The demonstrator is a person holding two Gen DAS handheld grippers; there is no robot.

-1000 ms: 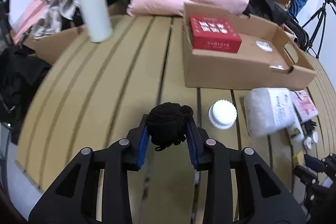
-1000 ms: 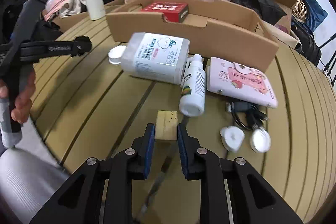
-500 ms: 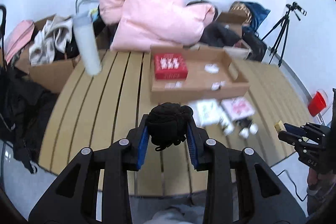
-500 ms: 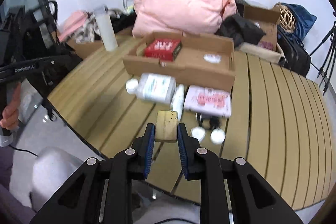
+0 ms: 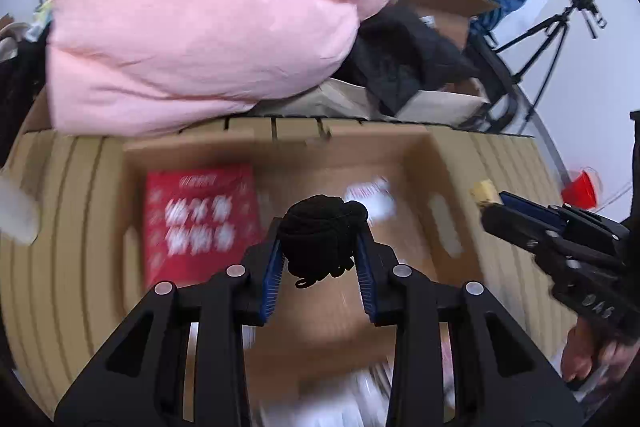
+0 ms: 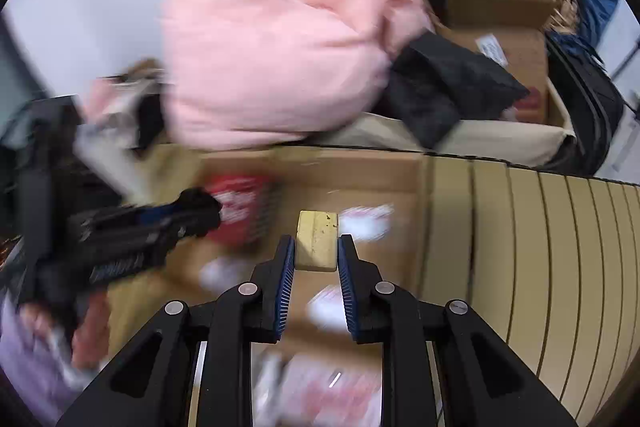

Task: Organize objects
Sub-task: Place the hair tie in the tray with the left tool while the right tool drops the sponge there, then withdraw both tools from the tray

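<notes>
Left gripper [image 5: 320, 259] — jaws clamping a black yarn-like ball [image 5: 320, 239]; right gripper [image 6: 316, 267] — jaws clamping a small yellow block [image 6: 317, 241], both above the open cardboard box [image 5: 436, 163].

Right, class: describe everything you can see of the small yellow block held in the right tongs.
The small yellow rectangular block looks like sponge or eraser material, pale and matte, with dark specks near its top edge. It stands upright, clamped at its lower sides by the blue-padded right tongs, its upper part sticking out above the pads. It hangs over the open brown cardboard box, touching nothing else.
</notes>
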